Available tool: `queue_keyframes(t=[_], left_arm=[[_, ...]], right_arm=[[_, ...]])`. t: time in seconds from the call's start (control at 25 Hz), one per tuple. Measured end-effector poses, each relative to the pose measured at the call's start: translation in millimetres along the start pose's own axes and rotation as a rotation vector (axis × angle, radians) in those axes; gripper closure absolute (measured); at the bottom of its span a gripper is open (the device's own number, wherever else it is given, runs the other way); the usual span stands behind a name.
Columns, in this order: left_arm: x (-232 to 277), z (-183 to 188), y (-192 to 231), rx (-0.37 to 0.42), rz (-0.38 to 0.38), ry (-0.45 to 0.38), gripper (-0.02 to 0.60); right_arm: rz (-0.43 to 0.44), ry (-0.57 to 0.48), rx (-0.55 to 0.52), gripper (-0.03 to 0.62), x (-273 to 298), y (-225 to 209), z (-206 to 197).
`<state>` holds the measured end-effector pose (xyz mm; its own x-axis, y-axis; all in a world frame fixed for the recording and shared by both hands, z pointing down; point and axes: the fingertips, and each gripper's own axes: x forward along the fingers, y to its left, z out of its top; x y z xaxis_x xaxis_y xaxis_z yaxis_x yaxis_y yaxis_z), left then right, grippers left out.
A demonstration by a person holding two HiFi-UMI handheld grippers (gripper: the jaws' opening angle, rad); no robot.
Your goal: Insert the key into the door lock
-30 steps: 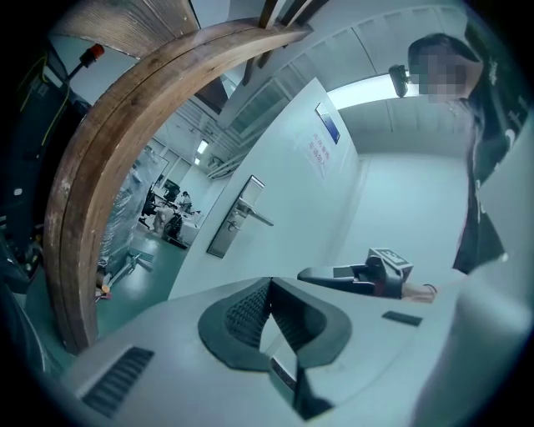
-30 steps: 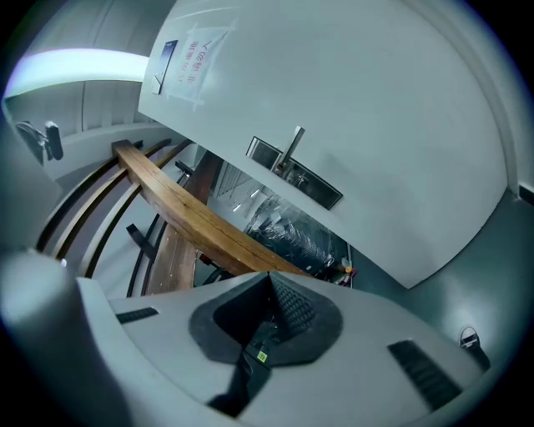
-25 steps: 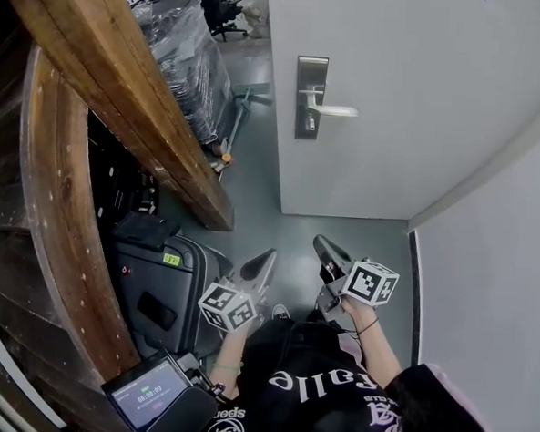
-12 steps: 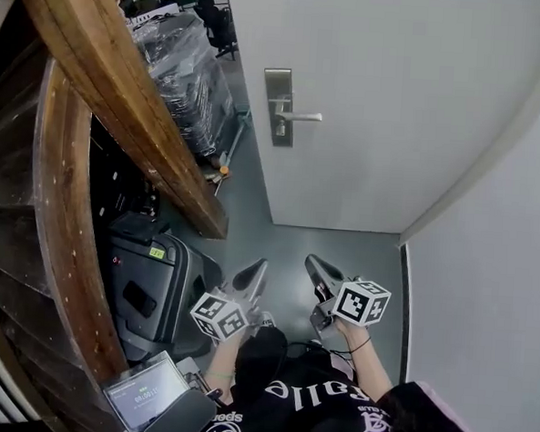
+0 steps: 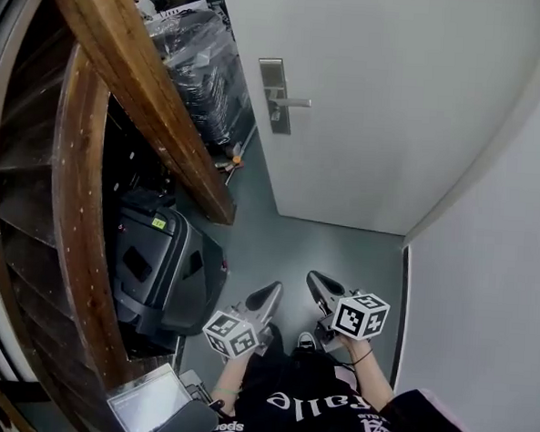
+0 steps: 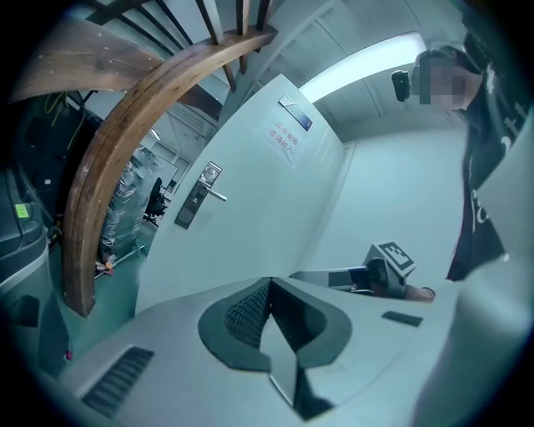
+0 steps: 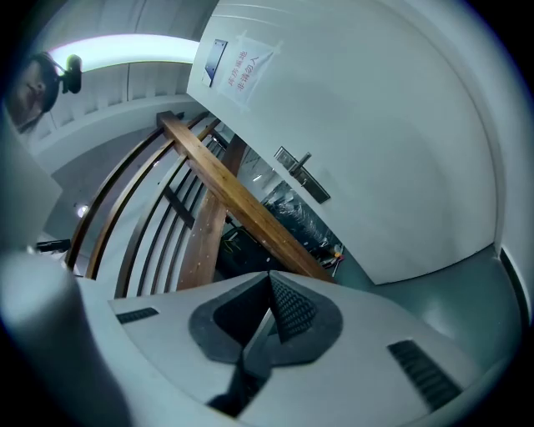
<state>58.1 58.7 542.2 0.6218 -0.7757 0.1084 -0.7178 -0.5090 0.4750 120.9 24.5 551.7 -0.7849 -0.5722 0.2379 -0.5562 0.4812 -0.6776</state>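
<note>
The white door (image 5: 387,90) carries a metal lock plate (image 5: 275,96) with a lever handle (image 5: 293,101), far ahead of both grippers. My left gripper (image 5: 271,293) and right gripper (image 5: 315,282) are held low, close to my body, jaws pointing toward the door. Both are shut, pads meeting at the tips, with nothing showing between them. No key is visible in any view. The left gripper view shows its shut jaws, the lock plate (image 6: 193,203) far off and the right gripper's marker cube (image 6: 390,259). In the right gripper view the lock plate (image 7: 302,175) is distant too.
A curved wooden stair rail (image 5: 141,93) runs down the left. Below it stands a black case (image 5: 157,272); a plastic-wrapped stack (image 5: 202,65) sits beside the door. A small screen (image 5: 149,404) is at bottom left. A white wall (image 5: 484,297) closes the right side.
The head view has swung: the lock plate has drifted left and up in the frame, and both grippers sit lower. Both stay shut.
</note>
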Motion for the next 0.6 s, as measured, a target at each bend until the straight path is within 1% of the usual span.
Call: queue_keyframes(t=[0.12, 0.28, 0.44, 0.6], left_arm=[[-15.3, -3.2, -7.7, 0.008, 0.039, -0.01, 0.577], [-34.7, 3.2, -6.4, 0.022, 0.086, -0.036, 0.577], [-55.5, 10.8, -5.8, 0.037, 0.109, -0.062, 0.577], [-81.1, 12.4, -3.2, 0.064, 0.119, -0.067, 0.577]], right_arm=[[0.051, 0.037, -0.011, 0.576, 0.2, 14.4, -12.9], [0.103, 0.066, -0.026, 0.576, 6.9, 34.3, -25.4], [0.127, 0.078, -0.044, 0.576, 11.6, 51.6, -33.3], [0.144, 0.059, -0.054, 0.576, 19.8, 70.5, -39.2]])
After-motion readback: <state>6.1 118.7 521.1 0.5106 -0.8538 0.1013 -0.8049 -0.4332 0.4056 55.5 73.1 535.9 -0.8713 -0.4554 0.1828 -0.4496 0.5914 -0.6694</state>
